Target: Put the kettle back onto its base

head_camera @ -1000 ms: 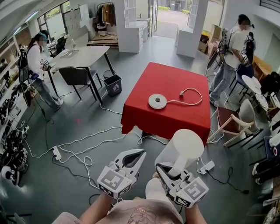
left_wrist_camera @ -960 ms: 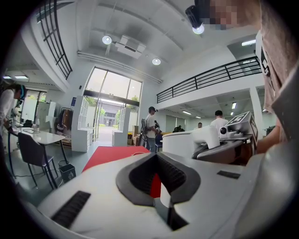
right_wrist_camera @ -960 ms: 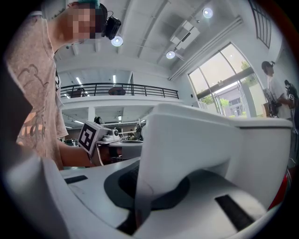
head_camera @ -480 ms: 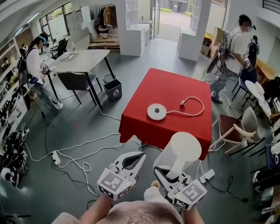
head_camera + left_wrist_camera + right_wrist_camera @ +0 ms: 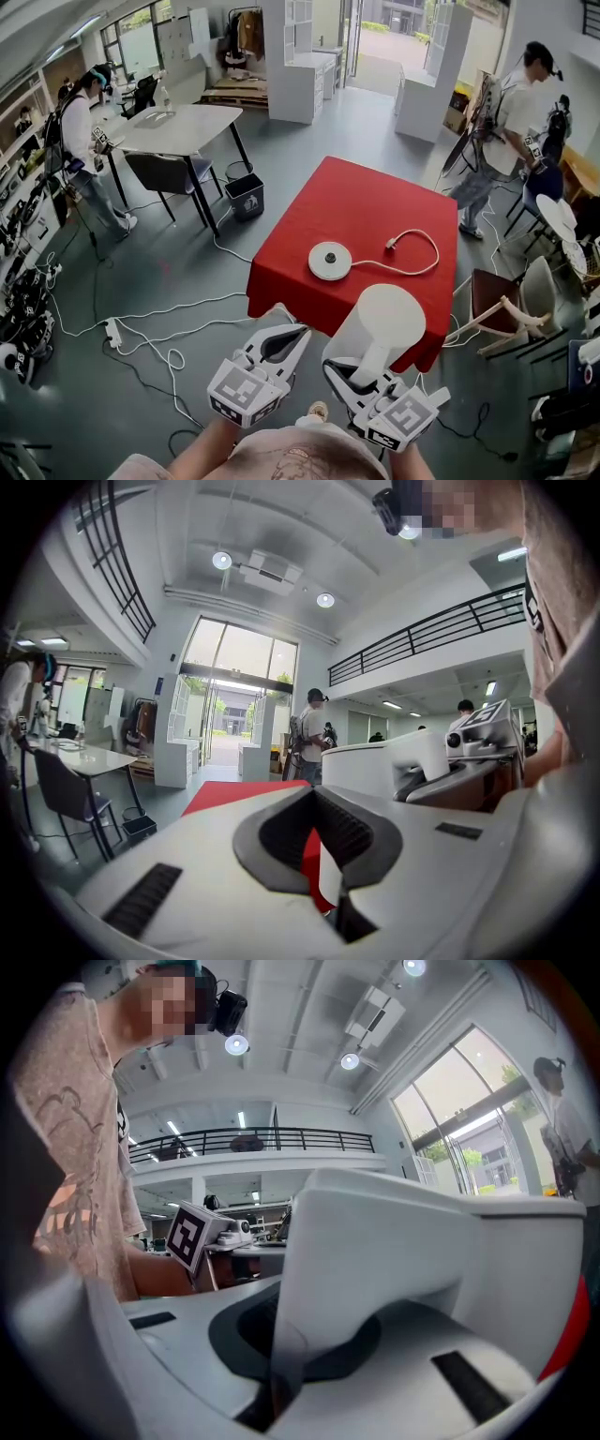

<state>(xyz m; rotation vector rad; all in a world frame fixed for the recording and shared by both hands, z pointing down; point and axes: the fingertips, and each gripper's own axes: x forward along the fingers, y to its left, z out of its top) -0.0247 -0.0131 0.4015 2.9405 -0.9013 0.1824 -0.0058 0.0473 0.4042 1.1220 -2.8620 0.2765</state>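
Observation:
My right gripper [image 5: 362,364] is shut on the handle of the white kettle [image 5: 386,323], which it carries upright in the air just short of the red table's [image 5: 375,197] near edge. In the right gripper view the kettle [image 5: 450,1251] fills the picture and its handle sits between the pads of that gripper [image 5: 300,1330]. The round white base [image 5: 330,260] lies on the table near its front, and its cord [image 5: 417,251] loops to the right. My left gripper [image 5: 287,336] hovers beside the kettle, shut and empty. The left gripper [image 5: 315,799] view has the kettle [image 5: 375,766] at its right.
Cables and a power strip [image 5: 114,330] trail over the floor left of the red table. A wooden chair [image 5: 506,309] stands at its right side. A white table [image 5: 178,127], a dark chair and a bin [image 5: 244,195] stand further left. One person [image 5: 80,131] stands at the left, another [image 5: 511,122] at the back right.
Both grippers and the kettle have moved forward towards the red table, which now lies closer in the head view. The person at the back right has stepped a little.

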